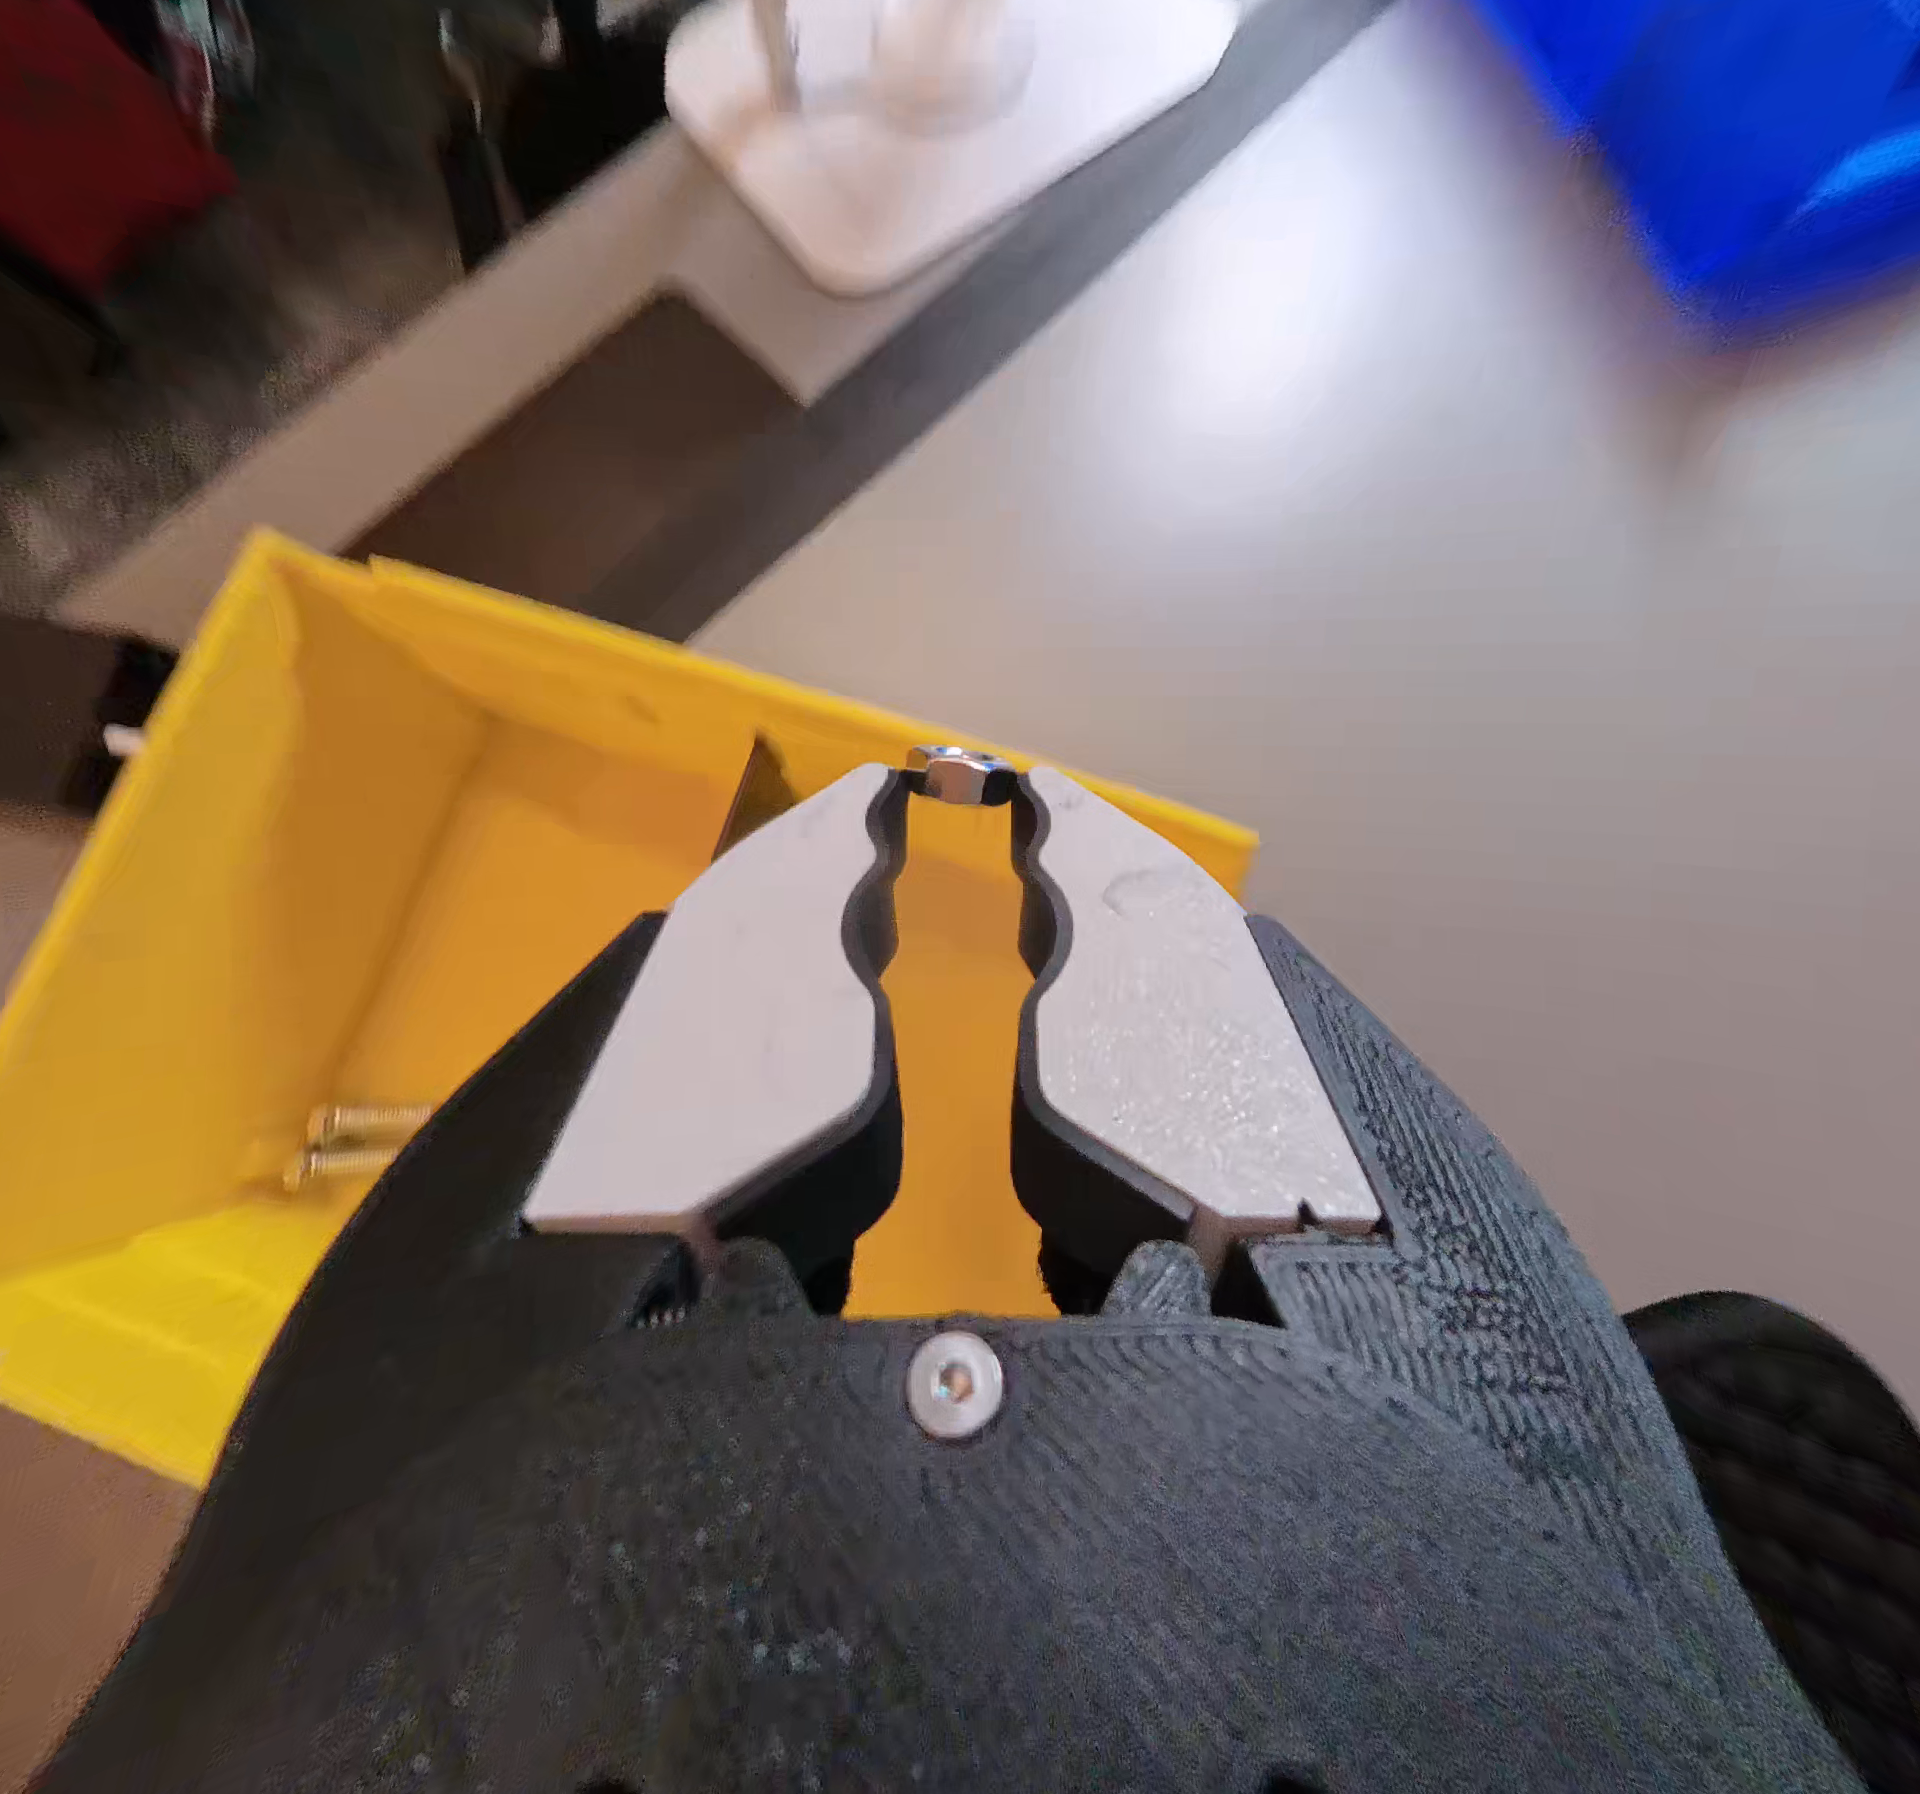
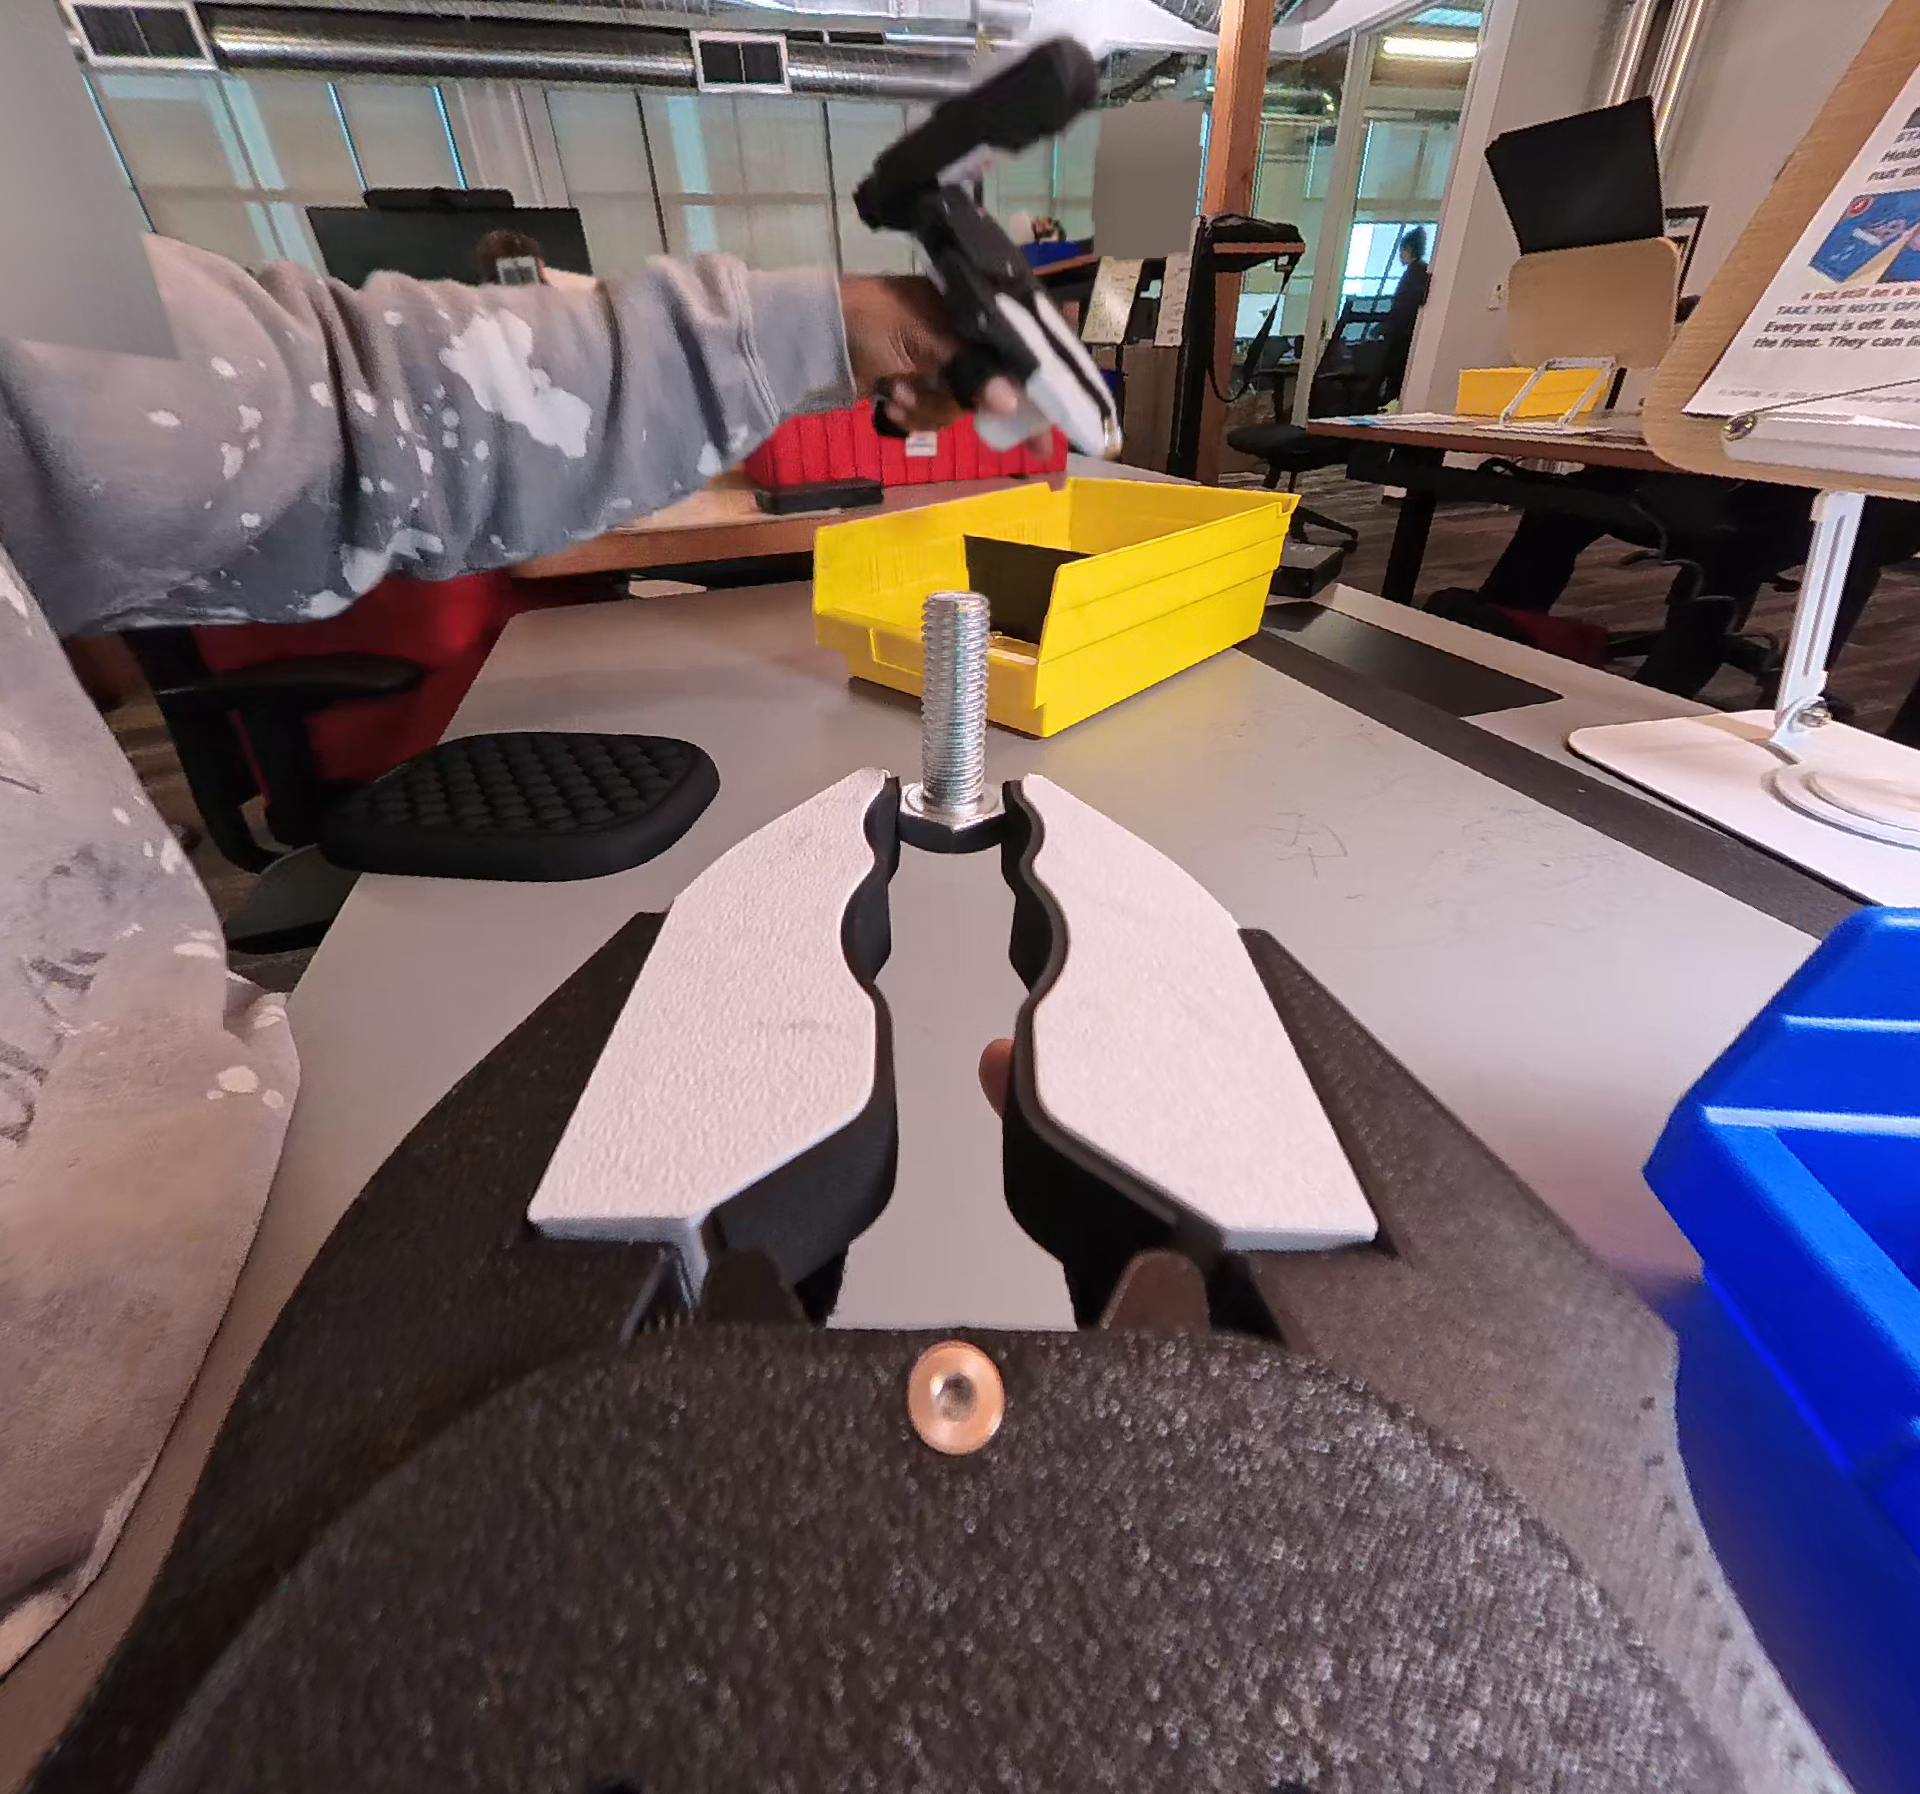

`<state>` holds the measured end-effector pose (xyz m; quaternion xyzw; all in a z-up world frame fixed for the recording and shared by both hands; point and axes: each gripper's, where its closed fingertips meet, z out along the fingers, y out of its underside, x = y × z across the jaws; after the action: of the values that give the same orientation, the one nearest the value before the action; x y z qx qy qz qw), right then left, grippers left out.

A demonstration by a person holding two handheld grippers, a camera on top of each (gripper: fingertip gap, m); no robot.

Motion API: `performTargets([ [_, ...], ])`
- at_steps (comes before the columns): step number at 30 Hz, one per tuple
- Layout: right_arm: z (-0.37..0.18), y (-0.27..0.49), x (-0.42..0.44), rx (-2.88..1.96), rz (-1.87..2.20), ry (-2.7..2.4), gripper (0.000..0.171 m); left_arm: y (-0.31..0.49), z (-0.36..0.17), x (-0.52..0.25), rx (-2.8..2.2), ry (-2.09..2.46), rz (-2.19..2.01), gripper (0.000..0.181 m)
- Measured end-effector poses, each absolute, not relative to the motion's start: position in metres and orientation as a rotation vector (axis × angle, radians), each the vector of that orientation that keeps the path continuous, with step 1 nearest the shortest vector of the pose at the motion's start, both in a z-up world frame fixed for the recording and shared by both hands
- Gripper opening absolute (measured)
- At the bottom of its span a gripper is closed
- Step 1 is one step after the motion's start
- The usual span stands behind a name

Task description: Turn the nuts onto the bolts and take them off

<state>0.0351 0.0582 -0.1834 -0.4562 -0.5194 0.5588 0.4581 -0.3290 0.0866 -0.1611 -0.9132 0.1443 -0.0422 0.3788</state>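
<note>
Above the yellow bin (image 1: 343,809) at the far side of the surface (image 2: 1299,861), the left claw (image 1: 954,788) pinches a small steel nut (image 1: 956,776) by its flats, bore upward. Nearer, the right claw (image 2: 951,814) clamps a rigid, probably slippery bolt (image 2: 956,695) by its head, threaded shank upright.

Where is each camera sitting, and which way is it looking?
Left wrist view: rides the left gripper, looking down over the yellow plastic bin; its grey fingers pinch a small silver hex nut.
Right wrist view: rides the right gripper, looking level across the grey table; its fingers hold a silver threaded bolt upright by the head, and a grey speckled sleeve shows.
Shared: yellow bin, blue plastic bin, white stand base, left gripper.
</note>
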Motion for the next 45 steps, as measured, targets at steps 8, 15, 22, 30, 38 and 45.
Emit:
performTargets([
  [8,-0.181,0.057,0.034,-1.125,1.401,-1.254,0.019,0.070,-0.077,-0.212,-1.728,0.452,-0.572,0.020],
  [15,-0.173,0.056,0.019,-1.129,1.454,-1.148,0.019,0.053,-0.078,-0.092,-1.286,0.529,-0.966,0.019],
  [22,-0.138,0.051,-0.006,-1.021,1.432,-1.152,0.018,0.043,-0.086,-0.023,-1.189,0.676,-1.142,0.020],
  [30,-0.149,0.032,-0.028,-1.032,1.423,-1.239,0.019,0.036,-0.099,-0.007,-1.166,0.633,-1.169,0.020],
  [38,-0.158,0.031,-0.026,-1.068,1.418,-1.230,0.019,0.039,-0.110,0.000,-1.225,0.691,-1.068,0.019],
  [45,-0.160,0.035,-0.025,-1.076,1.406,-1.217,0.018,0.043,-0.123,0.004,-1.265,0.708,-1.031,0.019],
])
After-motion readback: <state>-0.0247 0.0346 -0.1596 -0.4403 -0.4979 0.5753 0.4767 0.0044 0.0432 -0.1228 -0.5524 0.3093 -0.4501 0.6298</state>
